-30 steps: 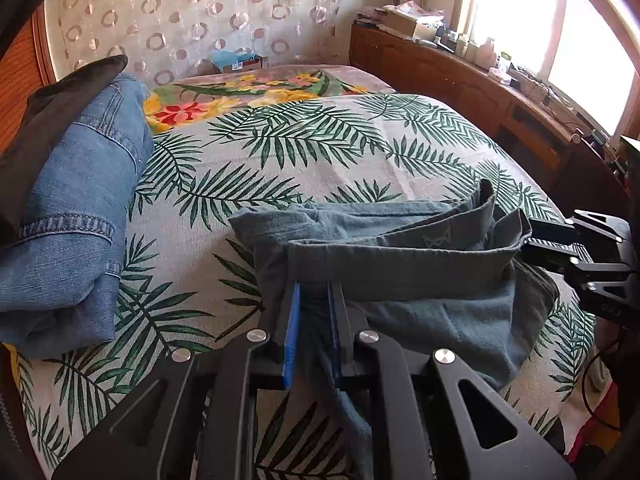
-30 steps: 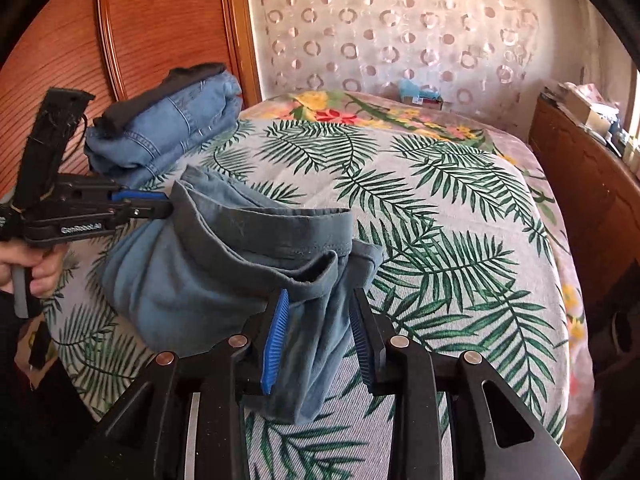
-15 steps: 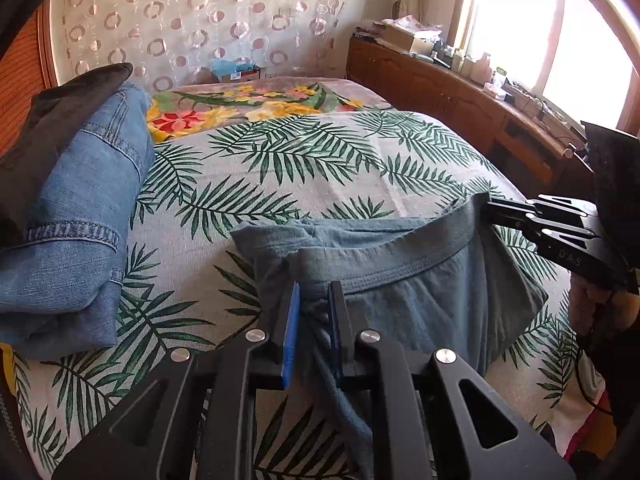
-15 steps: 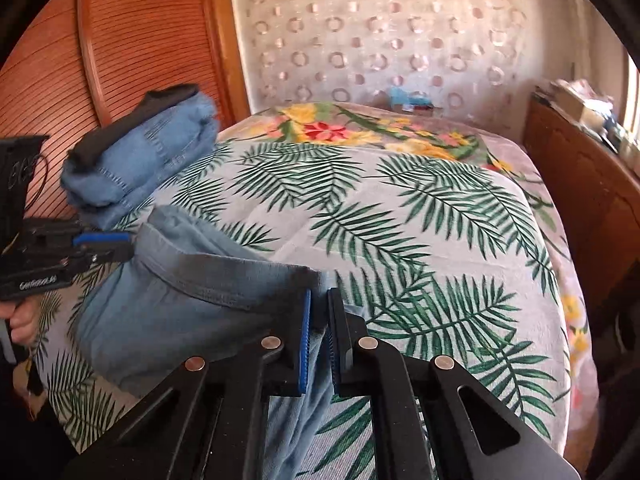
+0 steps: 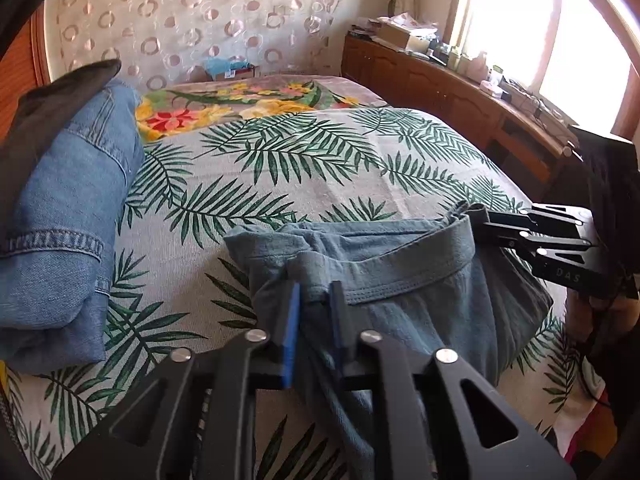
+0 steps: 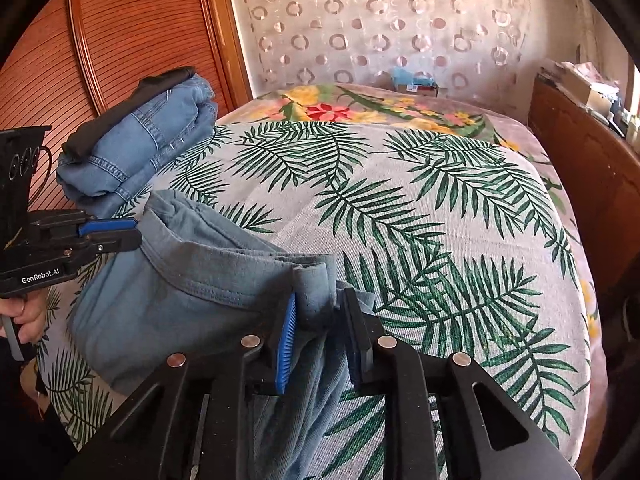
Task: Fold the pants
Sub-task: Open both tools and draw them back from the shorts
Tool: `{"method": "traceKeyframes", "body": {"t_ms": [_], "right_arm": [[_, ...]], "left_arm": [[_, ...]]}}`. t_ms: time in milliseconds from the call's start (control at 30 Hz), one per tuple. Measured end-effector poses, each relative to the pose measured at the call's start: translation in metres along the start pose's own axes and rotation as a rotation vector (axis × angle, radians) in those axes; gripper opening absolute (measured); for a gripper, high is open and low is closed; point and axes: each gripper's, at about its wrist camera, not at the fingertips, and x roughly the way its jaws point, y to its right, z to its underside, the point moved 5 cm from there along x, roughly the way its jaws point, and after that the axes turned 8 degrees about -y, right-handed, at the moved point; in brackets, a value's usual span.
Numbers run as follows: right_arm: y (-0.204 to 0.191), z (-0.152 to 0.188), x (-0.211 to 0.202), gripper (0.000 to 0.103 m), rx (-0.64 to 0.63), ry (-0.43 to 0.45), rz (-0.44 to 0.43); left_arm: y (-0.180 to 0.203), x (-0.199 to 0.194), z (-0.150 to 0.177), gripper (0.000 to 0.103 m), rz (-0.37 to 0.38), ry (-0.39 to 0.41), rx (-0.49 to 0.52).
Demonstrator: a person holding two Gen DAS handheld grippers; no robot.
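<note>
Denim in a folded stack, the blue jeans point(image 5: 68, 220) with a dark garment point(image 5: 52, 96) on top, lies at the left side of the bed point(image 5: 320, 184), well apart from the work. Just right of it, at the near edge of the palm-leaf bedspread, are the pants point(image 5: 420, 312): soft, dusty grey-blue cloth with a stitched waistband, rumpled and gathered rather than flat. The left gripper point(image 5: 314, 300) has its jaws clamped on the left end of that waistband, a pinch of cloth squeezed between the blue pads point(image 5: 292, 332) and a strip trailing down beneath them. From there the waistband runs crosswise, left to right, lifted a little off the bedspread, with its open top turned toward the far end of the bed. The body of the pants sags below the band and falls toward the near edge, so the long axis seems to run from the band back toward the person, though the legs are out of sight and their lie cannot be told. At the right end the right gripper point(image 6: 320, 308) has a thick upright fold of the waistband between its jaws; these have just been opening, yet the fold fills the gap and the ribbed blue pad presses against it. A hand point(image 6: 24, 316) grips the left tool's handle
</note>
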Motion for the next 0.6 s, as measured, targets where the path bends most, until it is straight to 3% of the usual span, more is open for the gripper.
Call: {"method": "traceKeyframes", "body": {"t_ms": [200,400,533,600], "right_arm": [[-0.002,0.002,-0.003,0.023,-0.003,0.011,0.011],[0.0,0.003,-0.008,0.023,-0.001,0.037,0.057],[-0.001,0.004,-0.01,0.023,-0.008,0.029,0.068],[-0.001,0.004,-0.011,0.023,-0.006,0.026,0.07]], "left_arm": [[0.004,-0.035,-0.013,0.01,0.018,0.135,-0.009],[-0.002,-0.002,-0.019,0.01,-0.087,0.033,-0.002],[-0.006,-0.001,-0.012,0.013,-0.068,0.017,-0.022],[-0.006,-0.004,-0.011,0.019,-0.062,0.015,-0.027]]}}
